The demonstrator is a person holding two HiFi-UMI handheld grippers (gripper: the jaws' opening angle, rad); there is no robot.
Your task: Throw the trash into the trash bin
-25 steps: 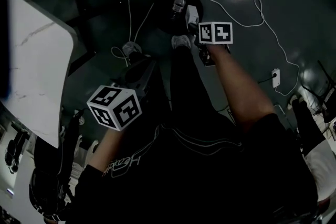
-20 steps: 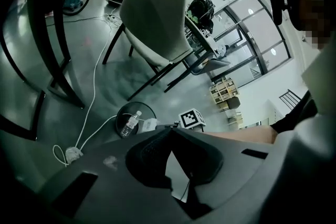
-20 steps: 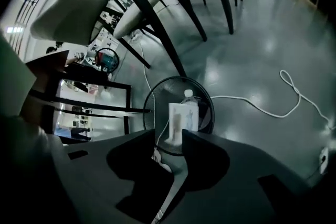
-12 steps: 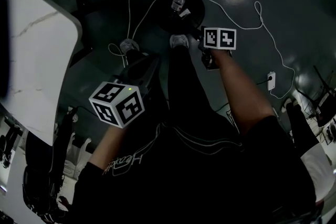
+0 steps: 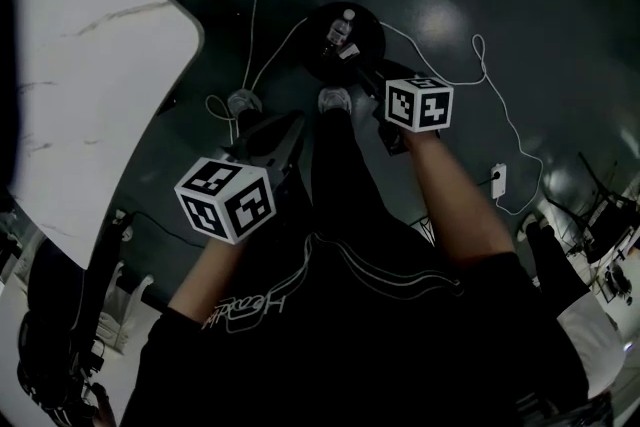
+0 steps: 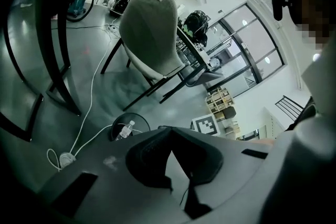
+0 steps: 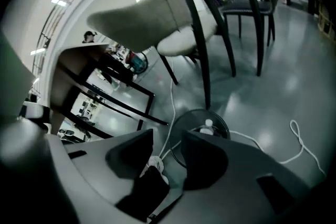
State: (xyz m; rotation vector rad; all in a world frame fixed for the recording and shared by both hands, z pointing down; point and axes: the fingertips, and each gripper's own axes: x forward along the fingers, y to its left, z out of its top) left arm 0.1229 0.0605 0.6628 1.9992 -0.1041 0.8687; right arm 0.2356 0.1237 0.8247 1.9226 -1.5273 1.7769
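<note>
While left tool (image 6: 171,130) is closed, right tool (image 7: 167,132) parted, empty, narrowing, black bin (image 5: 318,33) holds clear bottle (image 5: 342,27).

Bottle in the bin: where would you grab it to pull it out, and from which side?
Grip the bottle just below its white cap, coming from above: it leans cap-up inside the trash bin, whose wall likely blocks side approaches.

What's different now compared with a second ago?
The right gripper has lifted back from the trash bin; its jaws have just opened, then narrowed slightly, nothing between them. The bottle stays in the bin, and the left gripper, shut and empty, kept its place.
</note>
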